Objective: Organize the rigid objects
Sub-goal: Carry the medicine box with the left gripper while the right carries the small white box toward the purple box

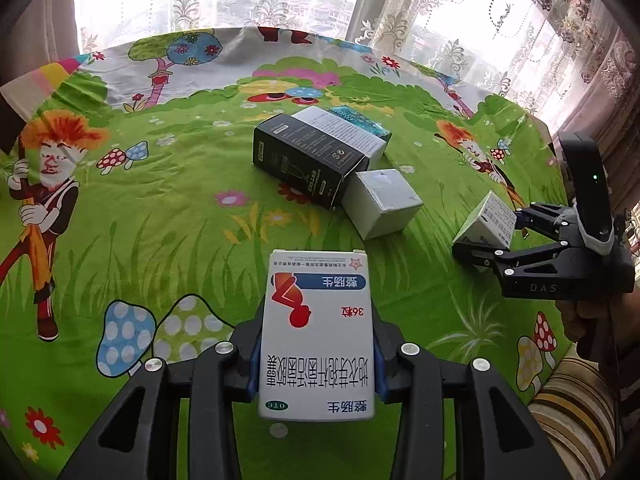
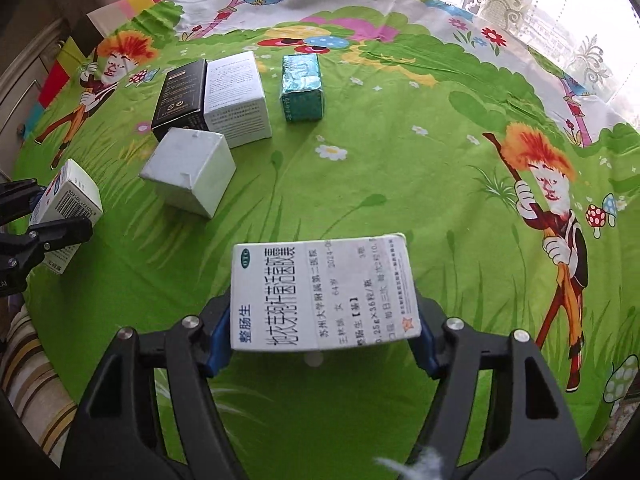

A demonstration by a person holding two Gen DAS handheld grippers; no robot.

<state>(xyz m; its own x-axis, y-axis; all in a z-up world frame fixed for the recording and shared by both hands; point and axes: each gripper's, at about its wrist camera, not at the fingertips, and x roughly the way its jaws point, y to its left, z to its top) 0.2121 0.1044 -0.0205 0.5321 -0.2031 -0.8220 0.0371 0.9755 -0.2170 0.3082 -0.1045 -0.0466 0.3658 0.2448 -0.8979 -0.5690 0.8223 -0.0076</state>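
My left gripper (image 1: 318, 360) is shut on a white medicine box (image 1: 320, 320) with a red figure and a blue band, pinched between the blue pads and lifted off the green tablecloth (image 1: 160, 220). My right gripper (image 2: 322, 340) is shut on a second white medicine box (image 2: 324, 292), its printed side with a pharmacy label facing up. Each gripper shows in the other view: the right gripper (image 1: 490, 232) at the right edge with its box (image 1: 486, 220), the left gripper (image 2: 44, 212) at the left edge with its box (image 2: 66, 208).
Four boxes lie mid-table: a black box (image 2: 182, 96), a white oblong box (image 2: 236, 96) touching it, a teal box (image 2: 302, 88) apart to the right, and a white cube (image 2: 190, 170) nearer. Lace curtains (image 1: 460, 20) hang behind. A striped fabric (image 1: 572, 400) lies at the table's near edge.
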